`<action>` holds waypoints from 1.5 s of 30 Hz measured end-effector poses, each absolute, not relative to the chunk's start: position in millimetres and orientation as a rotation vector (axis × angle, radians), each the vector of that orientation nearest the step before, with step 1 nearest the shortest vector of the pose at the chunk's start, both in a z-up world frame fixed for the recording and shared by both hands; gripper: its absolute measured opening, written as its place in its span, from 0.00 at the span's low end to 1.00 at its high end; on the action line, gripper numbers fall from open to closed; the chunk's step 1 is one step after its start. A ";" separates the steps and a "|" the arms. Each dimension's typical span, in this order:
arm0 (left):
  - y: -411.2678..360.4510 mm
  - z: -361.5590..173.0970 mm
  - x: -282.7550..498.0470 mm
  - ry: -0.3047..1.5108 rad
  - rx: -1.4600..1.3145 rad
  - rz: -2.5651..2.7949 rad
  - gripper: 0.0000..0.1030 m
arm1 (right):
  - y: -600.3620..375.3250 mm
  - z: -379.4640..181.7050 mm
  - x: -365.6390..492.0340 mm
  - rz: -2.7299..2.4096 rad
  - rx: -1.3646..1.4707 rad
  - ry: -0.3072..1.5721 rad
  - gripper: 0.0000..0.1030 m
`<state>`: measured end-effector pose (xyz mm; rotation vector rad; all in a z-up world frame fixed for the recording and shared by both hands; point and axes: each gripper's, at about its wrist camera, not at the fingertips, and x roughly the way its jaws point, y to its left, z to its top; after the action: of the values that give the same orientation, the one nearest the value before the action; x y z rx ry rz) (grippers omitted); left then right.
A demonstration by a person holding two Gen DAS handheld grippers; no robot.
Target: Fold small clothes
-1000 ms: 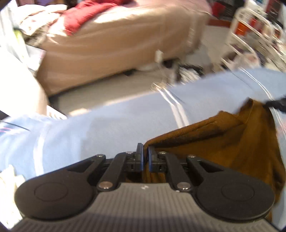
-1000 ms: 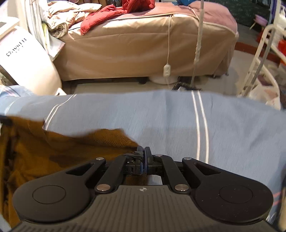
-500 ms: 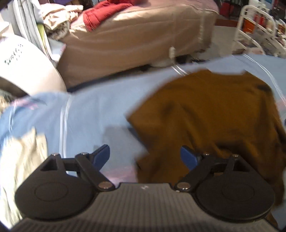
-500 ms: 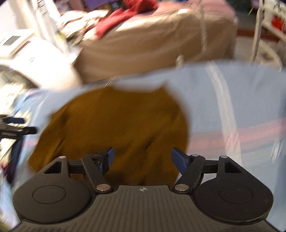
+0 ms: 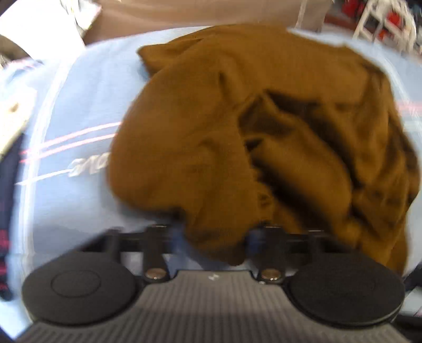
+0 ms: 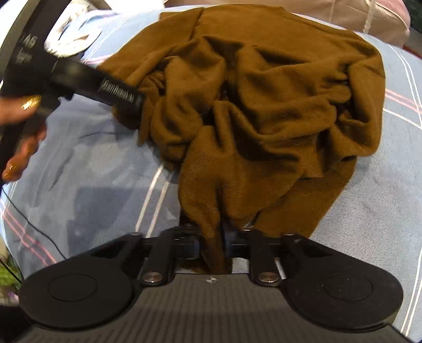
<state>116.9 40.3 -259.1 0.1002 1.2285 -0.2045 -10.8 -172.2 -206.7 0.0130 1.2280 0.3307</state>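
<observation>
A rumpled brown garment [image 5: 237, 126] lies in a heap on the light blue striped sheet [image 5: 79, 110]. In the left wrist view my left gripper [image 5: 211, 234] is closing around the garment's near hem. The cloth sits between its fingers, and a sliver of sheet still shows beside the left pad. From the right wrist view, my right gripper [image 6: 212, 242] is also closing, and a hanging fold of the brown garment [image 6: 263, 105] is pinched between its pads. The left gripper [image 6: 137, 105] also reaches into the heap's left edge there, held by a hand [image 6: 21, 118].
A beige bed [image 5: 184, 10] stands behind the sheet. At the far right is a white rack [image 5: 382, 18]. Dark clothing [image 5: 8, 184] lies at the left edge. A thin black cable [image 6: 39, 229] runs over the striped sheet [image 6: 92, 171] near the hand.
Both grippers were shut on the lifted garment, then opened wide and dropped it. They have since moved in low over its near edge, and their jaws have narrowed around cloth.
</observation>
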 end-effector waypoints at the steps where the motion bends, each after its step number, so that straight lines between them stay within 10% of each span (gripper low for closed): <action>1: 43.5 -256.0 123.1 1.229 0.071 -0.198 0.21 | -179.5 -204.1 -9.3 0.316 0.045 1.231 0.16; 12: 202.7 -185.7 129.5 1.155 0.012 -0.001 0.17 | -318.7 -130.8 -41.8 0.132 0.157 1.184 0.07; 16: 230.1 -200.0 107.8 1.236 0.051 0.064 0.21 | -310.7 -136.9 -43.3 0.182 0.286 1.190 0.27; 22: 177.0 -226.5 64.4 1.281 0.137 0.061 0.83 | -275.4 -157.9 -38.4 0.189 0.271 1.240 0.31; 29: 81.5 -240.4 64.2 1.192 0.300 -0.122 0.87 | -280.5 -157.0 -53.8 0.079 0.274 1.228 0.96; 34: 50.9 -265.2 74.5 1.167 0.226 -0.218 0.70 | -295.4 -168.1 -51.0 0.051 0.376 1.237 0.94; 36: 40.4 -261.6 70.6 1.173 0.229 -0.246 0.46 | -295.0 -177.4 -45.8 0.047 0.408 1.273 0.57; 37: 37.1 -257.7 67.9 1.187 0.222 -0.261 0.24 | -293.5 -179.7 -44.5 0.065 0.430 1.276 0.23; 38: 35.8 -253.7 65.3 1.212 0.201 -0.275 0.10 | -291.4 -179.1 -45.4 0.079 0.446 1.268 0.23; 45: 99.8 -200.9 42.1 1.273 -0.035 -0.321 0.09 | -288.1 -147.3 -54.5 0.203 0.570 1.236 0.16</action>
<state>42.1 99.8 -200.9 -0.0354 1.2727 -0.3207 -54.5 -288.1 -147.3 0.5698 1.2356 0.2031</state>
